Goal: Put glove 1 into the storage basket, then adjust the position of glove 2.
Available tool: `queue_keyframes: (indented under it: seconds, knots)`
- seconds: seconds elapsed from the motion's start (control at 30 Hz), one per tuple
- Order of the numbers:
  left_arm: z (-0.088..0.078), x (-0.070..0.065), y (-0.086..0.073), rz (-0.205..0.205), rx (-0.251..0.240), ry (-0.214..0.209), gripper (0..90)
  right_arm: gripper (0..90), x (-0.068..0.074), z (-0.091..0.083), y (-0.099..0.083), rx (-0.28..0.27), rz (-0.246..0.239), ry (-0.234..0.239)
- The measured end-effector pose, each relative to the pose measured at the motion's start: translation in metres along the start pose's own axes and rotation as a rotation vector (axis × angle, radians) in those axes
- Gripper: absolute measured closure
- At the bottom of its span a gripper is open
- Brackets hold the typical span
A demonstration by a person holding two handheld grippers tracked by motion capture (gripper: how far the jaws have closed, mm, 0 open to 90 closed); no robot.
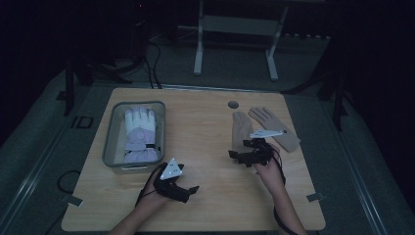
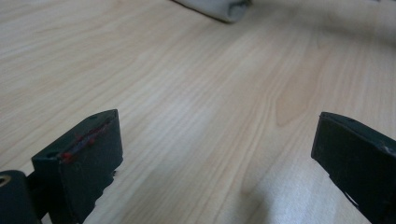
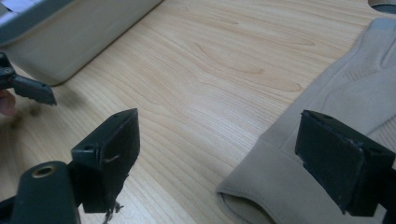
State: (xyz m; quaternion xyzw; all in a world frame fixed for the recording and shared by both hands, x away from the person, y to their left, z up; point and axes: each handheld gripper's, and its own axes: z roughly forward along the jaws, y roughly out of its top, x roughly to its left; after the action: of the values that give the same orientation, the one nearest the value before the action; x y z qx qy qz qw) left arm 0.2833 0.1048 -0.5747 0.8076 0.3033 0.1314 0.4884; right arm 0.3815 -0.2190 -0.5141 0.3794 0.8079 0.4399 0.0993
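We see the left gripper point(image 1: 188, 190) low at the bottom centre-left of the high view, its jaws wide apart over bare table point(image 2: 201, 93) with nothing between them. The right gripper point(image 3: 217, 154) at centre right has its jaws apart too, one just above the cuff of a tan glove point(image 3: 355, 98). A second tan glove point(image 1: 274, 126) lies beside it. At left, a bin point(image 1: 110, 142) holds a white glove point(image 1: 139, 134).
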Motion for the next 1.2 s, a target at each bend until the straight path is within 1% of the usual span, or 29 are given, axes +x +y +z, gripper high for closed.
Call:
queue_keyframes:
  seconds: [0.07, 0.1, 0.17, 0.2, 0.23, 0.27, 0.3, 0.33, 0.37, 0.43, 0.47, 0.53, 0.57, 0.6, 0.63, 0.67, 0.7, 0.73, 0.8, 0.87, 0.93, 0.97, 1.1, 1.2]
  knots:
    - [-0.003, 0.002, -0.001, -0.022, -0.030, 0.013, 2.3, 13.3, -0.003, -0.003, -0.002, 0.004, 0.005, -0.015]
    - [-0.003, 0.002, -0.001, -0.027, -0.035, 0.015, 2.4, 12.9, -0.004, -0.004, -0.003, 0.010, -0.001, -0.032]
    - [-0.004, 0.003, -0.002, -0.037, -0.047, 0.017, 2.4, 11.6, -0.007, -0.007, -0.004, 0.012, 0.007, -0.047]
    - [-0.004, 0.003, -0.002, -0.037, -0.049, 0.018, 2.5, 10.7, -0.008, -0.010, -0.004, 0.011, 0.005, -0.058]
    - [-0.004, 0.002, -0.002, -0.031, -0.049, 0.028, 2.6, 10.3, -0.008, -0.012, -0.004, 0.007, 0.004, -0.074]
    - [-0.004, 0.002, -0.002, -0.031, -0.049, 0.028, 2.6, 10.3, -0.008, -0.012, -0.004, 0.007, 0.004, -0.074]
    - [-0.004, 0.001, -0.002, -0.022, -0.045, 0.031, 2.6, 10.3, -0.008, -0.013, -0.004, 0.005, 0.007, -0.083]
    - [-0.003, 0.000, -0.002, -0.019, -0.043, 0.032, 2.6, 10.3, -0.009, -0.015, -0.004, 0.013, 0.002, -0.089]
    - [-0.003, 0.000, -0.001, -0.013, -0.037, 0.037, 2.5, 10.3, -0.010, -0.015, -0.003, 0.013, 0.004, -0.112]
    - [-0.002, -0.001, -0.001, -0.006, -0.031, 0.040, 2.6, 10.3, -0.013, -0.016, -0.001, 0.029, 0.008, -0.115]
    - [-0.002, -0.002, -0.001, -0.004, -0.028, 0.042, 2.5, 10.3, -0.014, -0.017, 0.000, 0.029, 0.008, -0.135]
    - [-0.002, -0.002, -0.001, -0.005, -0.029, 0.042, 2.6, 10.6, -0.017, -0.017, 0.004, 0.028, -0.002, -0.139]
    - [-0.002, -0.001, -0.001, -0.007, -0.029, 0.043, 2.6, 13.6, -0.019, -0.017, 0.006, 0.025, -0.005, -0.162]
    - [-0.002, -0.001, -0.001, -0.010, -0.031, 0.045, 2.6, 14.1, -0.021, -0.017, 0.009, 0.020, -0.004, -0.174]
    - [-0.002, -0.001, -0.001, -0.012, -0.031, 0.045, 2.6, 14.9, -0.024, -0.017, 0.011, 0.015, -0.006, -0.177]
    - [-0.003, -0.001, -0.001, -0.010, -0.031, 0.046, 2.6, 17.2, -0.027, -0.016, 0.014, 0.016, -0.010, -0.192]
    - [-0.003, -0.001, -0.001, -0.010, -0.031, 0.046, 2.5, 17.2, -0.027, -0.016, 0.014, 0.016, -0.010, -0.192]
    - [-0.002, -0.002, -0.001, -0.006, -0.028, 0.047, 2.6, 20.6, -0.037, -0.012, 0.021, 0.019, -0.008, -0.212]
    - [-0.002, -0.003, -0.001, -0.005, -0.019, 0.043, 2.6, 22.7, -0.042, -0.008, 0.025, 0.016, 0.003, -0.215]
    - [-0.002, -0.003, -0.001, -0.005, -0.020, 0.042, 2.5, 28.5, -0.049, -0.004, 0.030, 0.010, 0.008, -0.237]
    - [-0.002, -0.002, -0.001, -0.008, -0.021, 0.041, 2.5, 29.5, -0.056, 0.001, 0.034, 0.004, 0.025, -0.234]
    - [-0.002, -0.002, -0.001, -0.010, -0.021, 0.039, 2.5, 31.4, -0.058, 0.004, 0.035, 0.006, 0.029, -0.244]
    - [-0.002, -0.001, -0.001, -0.017, -0.021, 0.038, 2.5, 31.7, -0.066, 0.017, 0.041, 0.027, 0.035, -0.250]
    - [-0.002, -0.002, -0.001, -0.017, -0.023, 0.052, 2.6, 29.8, -0.071, 0.029, 0.042, 0.057, 0.047, -0.267]
